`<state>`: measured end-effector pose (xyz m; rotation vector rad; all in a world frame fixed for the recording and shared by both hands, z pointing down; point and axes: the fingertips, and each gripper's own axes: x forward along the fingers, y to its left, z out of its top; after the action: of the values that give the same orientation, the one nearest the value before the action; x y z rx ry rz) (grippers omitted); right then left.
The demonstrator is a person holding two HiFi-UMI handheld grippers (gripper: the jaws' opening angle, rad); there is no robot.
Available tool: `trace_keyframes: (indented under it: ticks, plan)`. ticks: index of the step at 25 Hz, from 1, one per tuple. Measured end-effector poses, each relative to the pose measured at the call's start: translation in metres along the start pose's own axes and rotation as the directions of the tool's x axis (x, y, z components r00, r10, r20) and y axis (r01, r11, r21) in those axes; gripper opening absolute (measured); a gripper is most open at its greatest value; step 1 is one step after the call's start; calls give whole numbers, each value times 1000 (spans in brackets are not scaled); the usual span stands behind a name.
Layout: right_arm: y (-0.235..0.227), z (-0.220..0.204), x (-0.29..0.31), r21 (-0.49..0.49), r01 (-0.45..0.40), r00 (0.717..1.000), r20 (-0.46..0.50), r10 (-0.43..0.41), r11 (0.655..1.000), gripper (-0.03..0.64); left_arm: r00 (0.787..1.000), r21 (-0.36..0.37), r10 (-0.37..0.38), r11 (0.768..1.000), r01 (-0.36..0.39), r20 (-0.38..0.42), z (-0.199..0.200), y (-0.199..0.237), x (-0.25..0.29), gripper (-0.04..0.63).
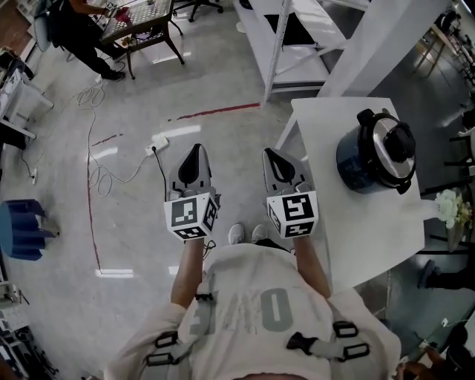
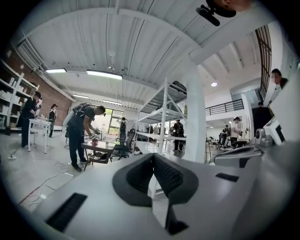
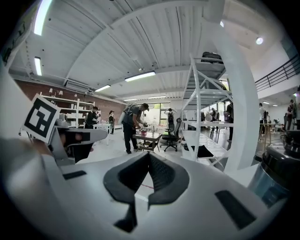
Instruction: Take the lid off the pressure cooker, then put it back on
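Note:
A dark blue pressure cooker point(image 1: 369, 165) stands on the white table point(image 1: 326, 126) at the right of the head view, its silver and black lid point(image 1: 392, 145) on top. In the right gripper view the cooker point(image 3: 280, 172) shows at the right edge. My left gripper point(image 1: 194, 154) is held over the floor, left of the table, shut with nothing in it. My right gripper point(image 1: 272, 157) hovers by the table's left edge, also shut and empty, well short of the cooker. Both point level into the room, and their jaws meet in both gripper views point(image 2: 152, 157) point(image 3: 149, 155).
A white metal shelving rack point(image 1: 286, 44) stands beyond the table. A power strip with cables point(image 1: 157, 142) lies on the floor ahead. A person works at a small dark table point(image 1: 141, 22) far off. White flowers point(image 1: 448, 206) sit at the table's right corner.

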<state>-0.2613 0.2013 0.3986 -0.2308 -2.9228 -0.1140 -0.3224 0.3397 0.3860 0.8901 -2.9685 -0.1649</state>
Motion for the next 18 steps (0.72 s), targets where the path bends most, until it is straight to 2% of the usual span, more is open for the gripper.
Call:
trace_keyframes:
  ticks: [2, 5, 7, 9, 13, 15, 18]
  plan:
    - [-18, 1, -8, 16, 31, 999, 7, -32, 999, 9, 1000, 1, -29, 1000, 29, -7, -1, -18, 8, 17]
    - [-55, -2, -29, 49, 114, 993, 13, -115, 992, 9, 993, 13, -117, 993, 117, -26, -6, -62, 27, 17]
    - [-88, -9, -48, 79, 184, 983, 9, -185, 980, 9, 980, 22, -194, 981, 195, -40, -10, -103, 44, 17]
    - [-127, -17, -68, 111, 258, 966, -3, -260, 960, 9, 958, 24, -280, 959, 281, -61, -16, -152, 66, 17]
    - [-195, -31, -112, 152, 403, 915, -31, -403, 902, 9, 889, 24, -449, 891, 452, -90, -23, -247, 98, 18]
    - [-215, -38, -140, 171, 484, 874, -47, -483, 858, 9, 841, 25, -533, 843, 537, -97, -24, -285, 101, 17]
    - [-238, -46, -178, 193, 598, 799, -70, -597, 778, 9, 765, 20, -636, 768, 641, -106, -25, -330, 105, 18]
